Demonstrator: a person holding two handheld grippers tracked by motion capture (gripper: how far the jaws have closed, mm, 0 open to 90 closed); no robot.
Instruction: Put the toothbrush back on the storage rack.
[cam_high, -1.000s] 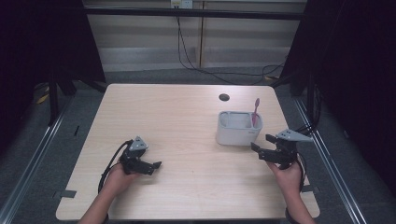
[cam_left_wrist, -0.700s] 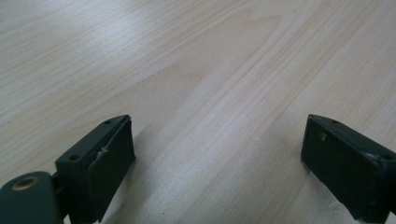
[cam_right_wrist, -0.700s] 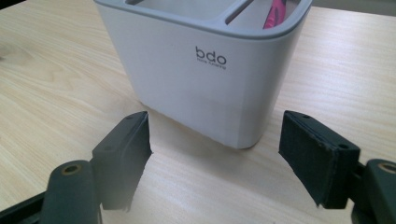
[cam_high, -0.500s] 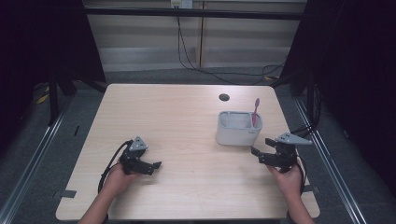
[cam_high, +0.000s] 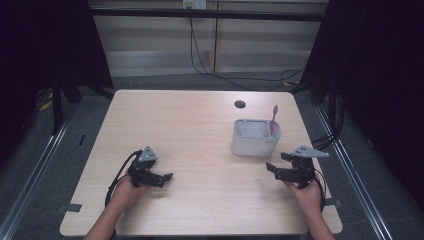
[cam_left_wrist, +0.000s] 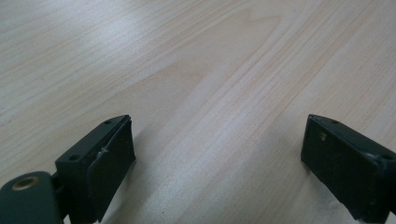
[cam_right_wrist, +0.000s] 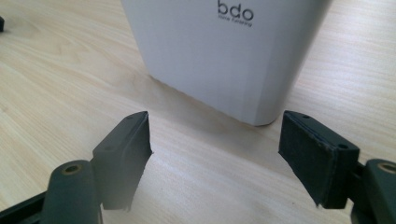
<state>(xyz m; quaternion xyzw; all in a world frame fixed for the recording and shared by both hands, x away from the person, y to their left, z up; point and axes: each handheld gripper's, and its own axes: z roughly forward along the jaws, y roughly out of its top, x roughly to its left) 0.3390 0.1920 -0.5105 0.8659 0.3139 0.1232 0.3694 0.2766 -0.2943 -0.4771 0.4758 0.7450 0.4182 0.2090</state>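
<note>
Just ahead of my right gripper (cam_high: 278, 170) stands the white holder (cam_high: 255, 138), apart from the jaws, which are spread wide with nothing between them. In the right gripper view the holder (cam_right_wrist: 224, 51) rises close in front, smooth matte plastic with rounded corners and "bdo" printed in grey. The high view adds a pink toothbrush (cam_high: 273, 119) standing upright in the holder's far-right corner. My left gripper (cam_high: 161, 177) rests well off to the holder's left, its jaws also wide apart; its own view shows bare pale wood-grain table (cam_left_wrist: 224, 70) between the flat black pads (cam_left_wrist: 109, 163).
</note>
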